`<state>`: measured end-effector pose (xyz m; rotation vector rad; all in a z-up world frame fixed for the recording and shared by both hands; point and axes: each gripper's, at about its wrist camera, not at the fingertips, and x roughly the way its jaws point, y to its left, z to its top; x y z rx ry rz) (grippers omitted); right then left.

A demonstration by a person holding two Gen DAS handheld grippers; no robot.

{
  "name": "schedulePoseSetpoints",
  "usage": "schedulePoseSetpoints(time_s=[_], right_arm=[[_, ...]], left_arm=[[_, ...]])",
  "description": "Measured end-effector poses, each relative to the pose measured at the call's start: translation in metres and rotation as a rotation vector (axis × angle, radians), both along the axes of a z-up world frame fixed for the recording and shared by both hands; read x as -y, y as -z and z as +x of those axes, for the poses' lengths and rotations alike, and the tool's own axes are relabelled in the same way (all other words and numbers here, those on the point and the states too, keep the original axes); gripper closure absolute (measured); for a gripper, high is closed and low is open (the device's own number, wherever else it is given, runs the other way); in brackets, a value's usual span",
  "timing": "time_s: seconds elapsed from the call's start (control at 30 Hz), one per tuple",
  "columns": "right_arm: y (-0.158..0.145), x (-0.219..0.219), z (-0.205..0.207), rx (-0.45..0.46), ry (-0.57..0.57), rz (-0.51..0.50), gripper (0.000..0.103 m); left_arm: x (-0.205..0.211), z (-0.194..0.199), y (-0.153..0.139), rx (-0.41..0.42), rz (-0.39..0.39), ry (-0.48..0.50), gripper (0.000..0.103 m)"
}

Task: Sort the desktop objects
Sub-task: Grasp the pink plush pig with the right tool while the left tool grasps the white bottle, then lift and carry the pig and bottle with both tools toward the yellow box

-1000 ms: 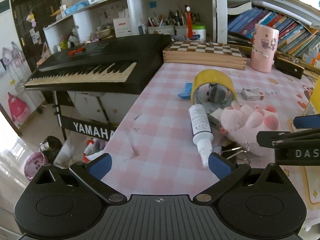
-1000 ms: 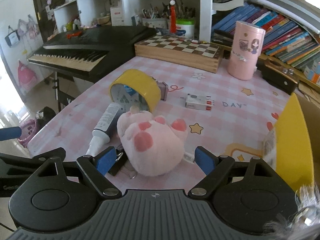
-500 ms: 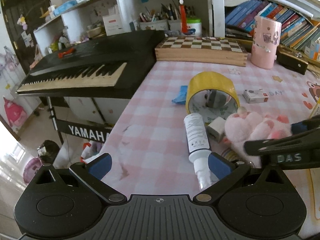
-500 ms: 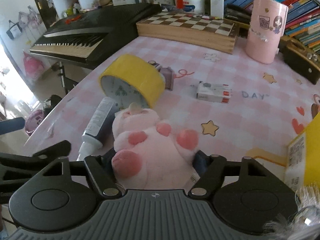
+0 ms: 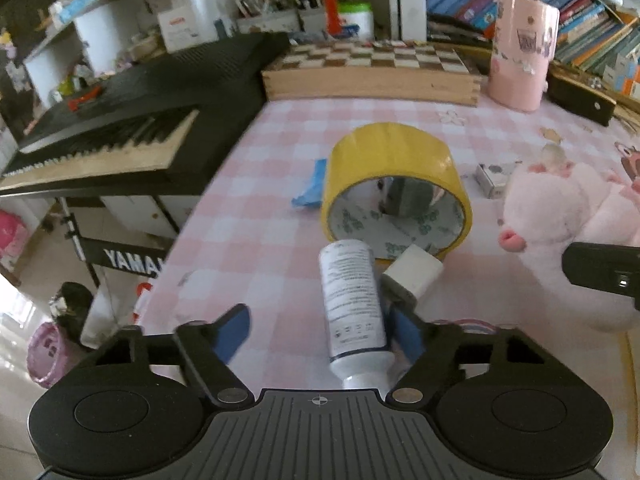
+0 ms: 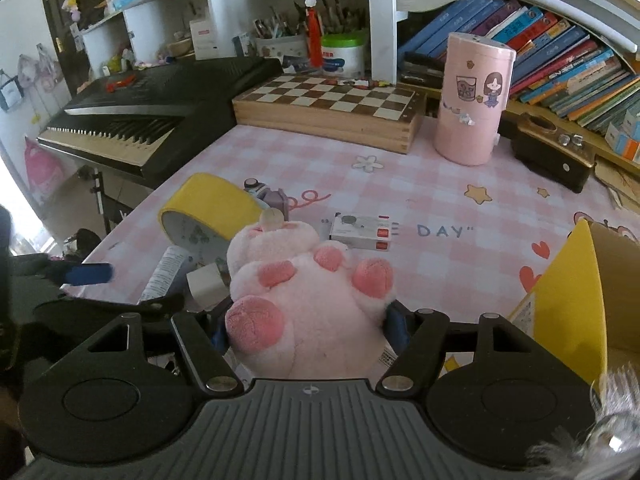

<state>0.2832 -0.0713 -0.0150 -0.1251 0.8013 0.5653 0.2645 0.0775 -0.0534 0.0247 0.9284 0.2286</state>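
Crowding the white bottle (image 5: 352, 304) inside the closing left claw (image 5: 320, 334): tape roll (image 5: 394, 184), white block (image 5: 412, 270); right claw (image 6: 308, 330) clenched around pink plush (image 6: 308, 300).

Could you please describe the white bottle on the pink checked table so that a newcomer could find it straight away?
Start at the big yellow tape roll lying on its side near the keyboard's edge of the table. The white bottle lies flat just in front of the roll's open end, beside a small white block. It is the only long tube covered in fine print, with a narrow white cap.
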Motion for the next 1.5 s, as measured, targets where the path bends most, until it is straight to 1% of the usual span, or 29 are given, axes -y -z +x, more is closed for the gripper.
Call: schedulePoseSetpoints(time_s=[0.03, 0.07, 0.1, 0.13, 0.17, 0.2, 0.33, 0.43, 0.6, 0.67, 0.83, 0.97, 1.13, 1.3, 1.5], right_arm=[[0.0, 0.0, -0.001, 0.004, -0.001, 0.0, 0.035], [-0.001, 0.0, -0.002, 0.008, -0.001, 0.0, 0.035], [-0.001, 0.0, -0.002, 0.01, -0.001, 0.0, 0.035], [-0.001, 0.0, -0.003, 0.009, 0.001, 0.0, 0.035], [-0.001, 0.001, -0.004, 0.006, 0.003, 0.002, 0.035], [-0.001, 0.001, -0.005, 0.003, 0.006, 0.002, 0.035], [-0.001, 0.001, -0.009, -0.004, 0.023, -0.005, 0.035], [-0.004, 0.001, -0.016, 0.015, 0.039, -0.008, 0.035], [-0.013, 0.002, -0.031, 0.048, 0.053, -0.001, 0.035], [-0.016, 0.001, -0.038, 0.06, 0.051, -0.001, 0.035], [-0.023, -0.001, -0.061, 0.091, 0.039, -0.008, 0.035], [-0.027, 0.001, -0.082, 0.113, 0.034, -0.012, 0.035], [-0.032, 0.007, -0.105, 0.134, 0.063, -0.016, 0.035], [-0.028, 0.011, -0.132, 0.098, 0.088, -0.014, 0.035], [-0.024, 0.008, -0.168, 0.067, 0.069, -0.023, 0.035]], left_arm=[[0.0, 0.002, 0.002, -0.014, -0.015, 0.009, 0.044], [0.0, 0.004, 0.004, -0.021, -0.032, 0.017, 0.051], [0.0, 0.004, 0.004, -0.013, -0.042, 0.02, 0.057], [0.0, 0.005, 0.004, -0.012, -0.046, 0.028, 0.059], [0.0, 0.006, 0.004, -0.012, -0.052, 0.04, 0.068], [0.0, 0.006, 0.004, -0.009, -0.063, 0.049, 0.071], [-0.004, -0.002, 0.003, 0.0, -0.093, 0.047, 0.072], [-0.013, -0.015, -0.009, 0.062, -0.126, 0.027, 0.072], [-0.026, -0.042, -0.037, 0.147, -0.177, 0.008, 0.072], [-0.026, -0.052, -0.047, 0.17, -0.179, 0.025, 0.072], [-0.019, -0.079, -0.064, 0.219, -0.155, 0.077, 0.072], [-0.014, -0.1, -0.069, 0.239, -0.148, 0.095, 0.072], [-0.015, -0.125, -0.073, 0.26, -0.157, 0.115, 0.072], [-0.015, -0.155, -0.072, 0.267, -0.17, 0.123, 0.072], [-0.017, -0.185, -0.067, 0.246, -0.202, 0.131, 0.072]])
